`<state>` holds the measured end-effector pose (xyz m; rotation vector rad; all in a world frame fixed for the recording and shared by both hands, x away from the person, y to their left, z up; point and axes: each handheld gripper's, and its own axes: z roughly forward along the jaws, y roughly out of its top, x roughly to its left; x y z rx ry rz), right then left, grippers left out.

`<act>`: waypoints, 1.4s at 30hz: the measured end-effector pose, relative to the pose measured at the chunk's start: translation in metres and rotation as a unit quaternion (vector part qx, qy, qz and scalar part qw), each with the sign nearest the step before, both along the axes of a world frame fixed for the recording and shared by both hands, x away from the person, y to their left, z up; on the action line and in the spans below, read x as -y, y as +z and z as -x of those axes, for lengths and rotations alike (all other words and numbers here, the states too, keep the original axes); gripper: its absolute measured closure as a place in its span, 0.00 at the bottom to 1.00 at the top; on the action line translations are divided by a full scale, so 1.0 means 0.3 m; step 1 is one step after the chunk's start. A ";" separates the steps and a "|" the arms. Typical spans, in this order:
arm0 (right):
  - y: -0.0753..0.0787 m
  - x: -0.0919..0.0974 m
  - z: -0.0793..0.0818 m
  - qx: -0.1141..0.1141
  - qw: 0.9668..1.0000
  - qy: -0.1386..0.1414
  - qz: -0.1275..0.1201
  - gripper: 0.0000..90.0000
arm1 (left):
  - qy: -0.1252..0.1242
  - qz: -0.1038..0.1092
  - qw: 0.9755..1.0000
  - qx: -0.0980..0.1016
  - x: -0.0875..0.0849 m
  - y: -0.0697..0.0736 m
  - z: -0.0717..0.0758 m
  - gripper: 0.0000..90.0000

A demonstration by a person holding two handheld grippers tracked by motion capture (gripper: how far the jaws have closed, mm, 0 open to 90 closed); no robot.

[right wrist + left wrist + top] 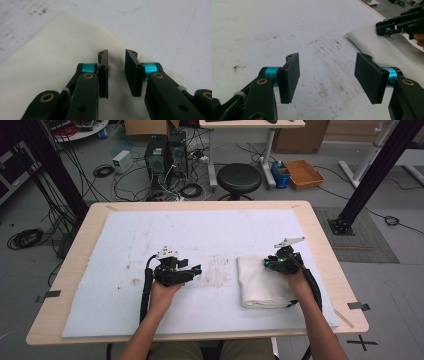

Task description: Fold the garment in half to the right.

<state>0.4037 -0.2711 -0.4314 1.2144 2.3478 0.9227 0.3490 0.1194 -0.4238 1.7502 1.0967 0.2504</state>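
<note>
A folded white cloth (261, 285) lies on the right half of the white mat (125, 235). My right gripper (268, 263) hovers over the cloth's far right part and points left. In the right gripper view its jaws (116, 56) stand a narrow gap apart just above the cloth (50, 57), with nothing between them. My left gripper (198, 269) is held over the mat's stained middle, pointing right toward the cloth and a hand's width short of its left edge. In the left gripper view it (328, 58) is wide open and empty, with the cloth (387, 50) ahead at right.
Brown stains (217, 270) mark the mat between the grippers. The wooden table's rim (330, 265) runs close to the cloth's right side. Beyond the far edge stand a black stool (240, 177), computer towers (165, 155) with cables, and an orange tray (303, 173).
</note>
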 end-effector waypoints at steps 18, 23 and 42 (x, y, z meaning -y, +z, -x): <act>-0.014 0.110 0.162 0.013 0.998 0.029 -0.046 0.42 | 0.029 0.006 0.999 0.022 -0.177 -0.007 0.027 0.30; -0.006 0.111 0.263 0.031 0.996 0.073 -0.038 0.36 | 0.031 0.006 0.999 0.021 -0.210 -0.015 0.038 0.30; 0.091 0.216 0.240 0.133 0.985 0.020 -0.109 0.23 | 0.006 0.035 0.998 0.060 -0.259 0.001 0.046 0.22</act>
